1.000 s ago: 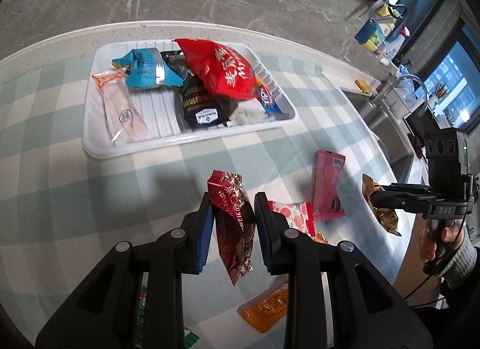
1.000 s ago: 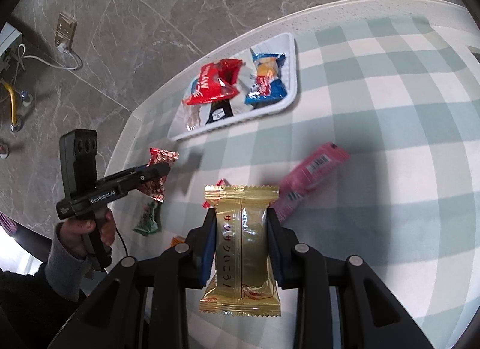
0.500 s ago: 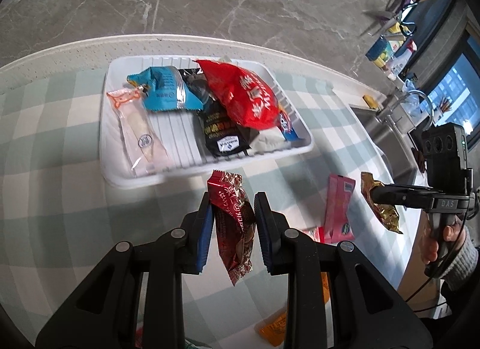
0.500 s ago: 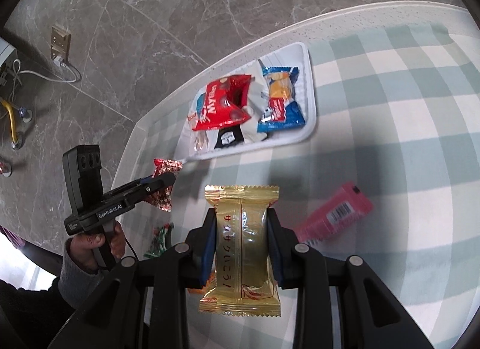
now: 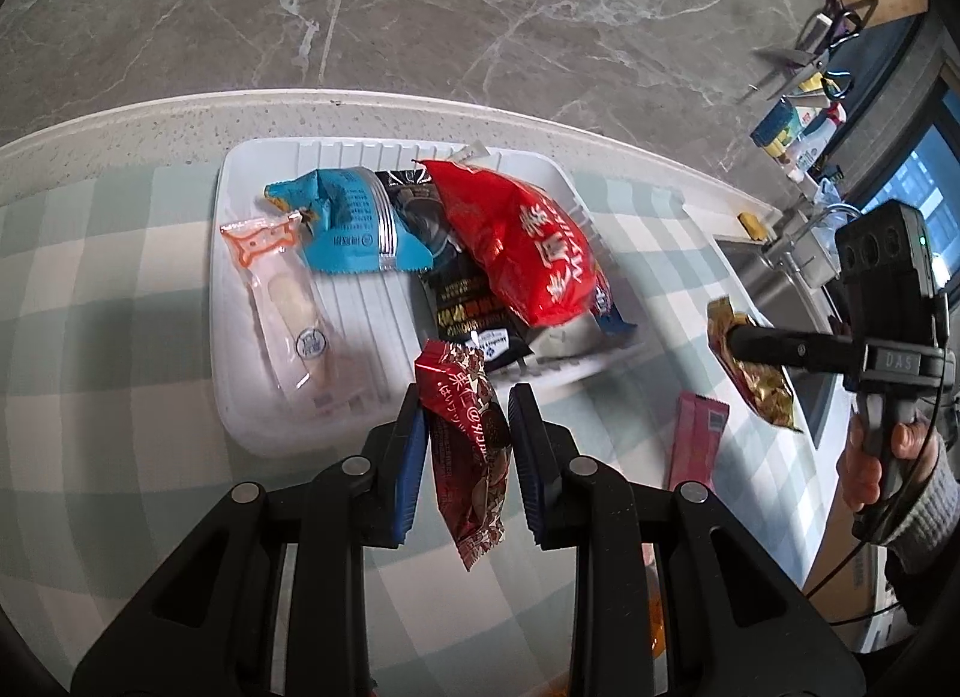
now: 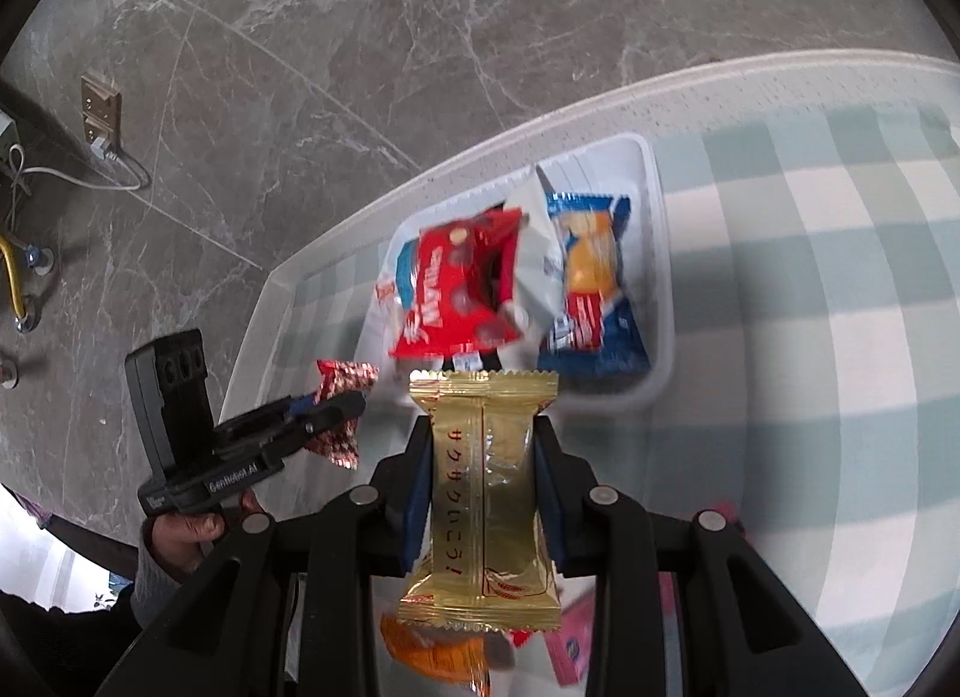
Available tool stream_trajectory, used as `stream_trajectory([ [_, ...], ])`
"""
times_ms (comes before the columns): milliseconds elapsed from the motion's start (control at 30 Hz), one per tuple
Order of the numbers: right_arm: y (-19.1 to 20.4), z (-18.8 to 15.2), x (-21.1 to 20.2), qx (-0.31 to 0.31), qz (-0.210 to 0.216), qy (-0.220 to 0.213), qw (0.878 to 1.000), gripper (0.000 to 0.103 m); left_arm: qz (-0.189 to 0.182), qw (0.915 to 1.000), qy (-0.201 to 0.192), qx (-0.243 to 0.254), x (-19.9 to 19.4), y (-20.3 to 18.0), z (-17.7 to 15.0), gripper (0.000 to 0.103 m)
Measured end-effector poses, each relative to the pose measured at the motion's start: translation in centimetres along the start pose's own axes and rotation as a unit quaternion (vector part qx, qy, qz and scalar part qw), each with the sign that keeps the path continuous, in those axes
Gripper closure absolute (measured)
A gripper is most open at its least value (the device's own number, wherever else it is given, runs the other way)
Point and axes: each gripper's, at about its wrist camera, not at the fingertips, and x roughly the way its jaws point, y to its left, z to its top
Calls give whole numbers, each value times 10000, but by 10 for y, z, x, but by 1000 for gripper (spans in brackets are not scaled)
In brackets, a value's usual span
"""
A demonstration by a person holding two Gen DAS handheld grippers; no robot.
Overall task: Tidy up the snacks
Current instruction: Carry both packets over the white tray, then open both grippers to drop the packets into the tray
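Note:
My left gripper (image 5: 467, 397) is shut on a dark red snack packet (image 5: 465, 457), which hangs over the near rim of the white tray (image 5: 240, 421). In the tray lie a blue packet (image 5: 348, 220), a big red bag (image 5: 528, 244), a black packet (image 5: 462, 301) and a clear-wrapped stick (image 5: 288, 301). My right gripper (image 6: 483, 427) is shut on a gold packet (image 6: 486, 487) and is held in the air just short of the tray (image 6: 663, 253). The right gripper (image 5: 735, 337) and its gold packet (image 5: 750, 373) also show right of the tray. The left gripper (image 6: 354, 403) shows at the tray's left end.
A pink packet (image 5: 696, 439) lies on the green checked cloth right of the tray, and an orange packet (image 6: 432, 646) lies under my right gripper. The round table's edge (image 5: 360, 97) runs just behind the tray, with marble floor beyond. A sink (image 5: 774, 277) stands at the right.
Both grippers have moved toward the tray with their packets still held. The tray looks larger and closer in both views, and the loose packets have slid down and out of the picture.

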Motion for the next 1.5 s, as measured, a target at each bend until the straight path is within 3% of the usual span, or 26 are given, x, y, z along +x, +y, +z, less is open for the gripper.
stream_trajectory([
  [433, -4, 55, 30, 2, -67, -7, 10000, 70, 69, 9999, 30, -156, 22, 18, 19, 78],
  [1033, -19, 99, 82, 215, -152, 150, 9995, 70, 158, 9995, 127, -246, 60, 35, 38, 78],
  [1367, -30, 114, 101, 285, -367, 155, 9988, 70, 251, 9992, 149, -262, 75, 41, 43, 78],
  [1500, -28, 118, 108, 58, -680, 115, 9976, 70, 381, 9990, 120, -182, 81, 39, 49, 78],
])
